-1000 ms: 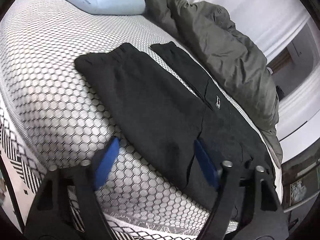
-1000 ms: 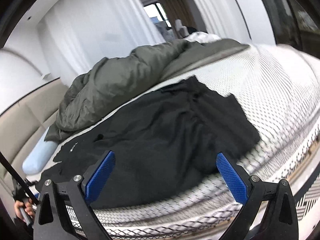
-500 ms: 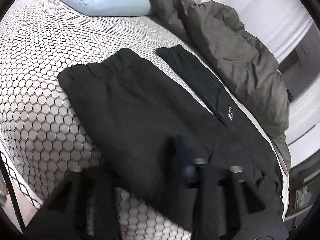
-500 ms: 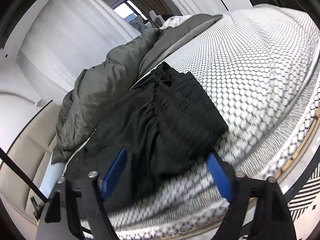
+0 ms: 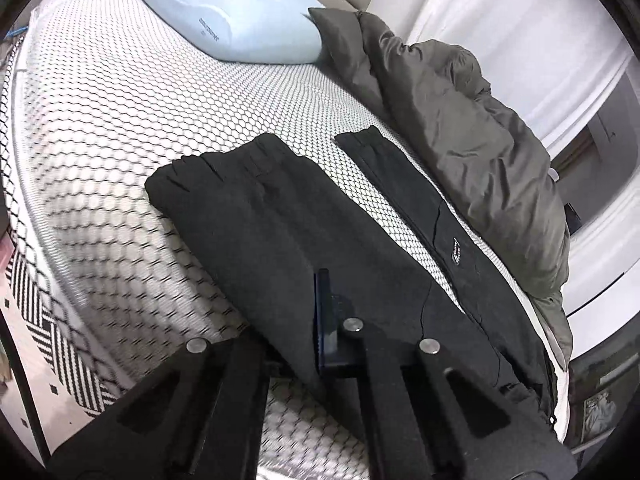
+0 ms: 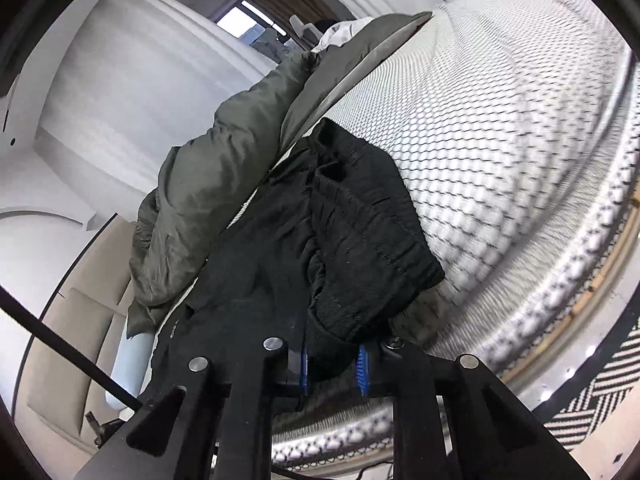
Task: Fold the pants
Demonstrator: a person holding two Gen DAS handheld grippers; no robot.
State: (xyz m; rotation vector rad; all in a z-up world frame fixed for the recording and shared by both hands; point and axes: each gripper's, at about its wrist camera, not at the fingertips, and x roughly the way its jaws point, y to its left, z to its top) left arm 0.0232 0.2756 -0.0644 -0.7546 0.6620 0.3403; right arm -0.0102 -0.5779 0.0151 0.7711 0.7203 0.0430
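Left gripper (image 5: 298, 320): jaws pinched on the near edge of the black fabric pants (image 5: 280, 232), lower centre of frame.
Right gripper (image 6: 332, 364): blue pads clamped on a bunched fold of pants (image 6: 328, 240), bottom centre.
Pants: spread across the white hexagon-patterned mattress (image 5: 120, 120), mid-frame.
Beyond: grey-green quilted duvet (image 5: 460, 120) right; pale blue pillow (image 5: 228, 12) top.
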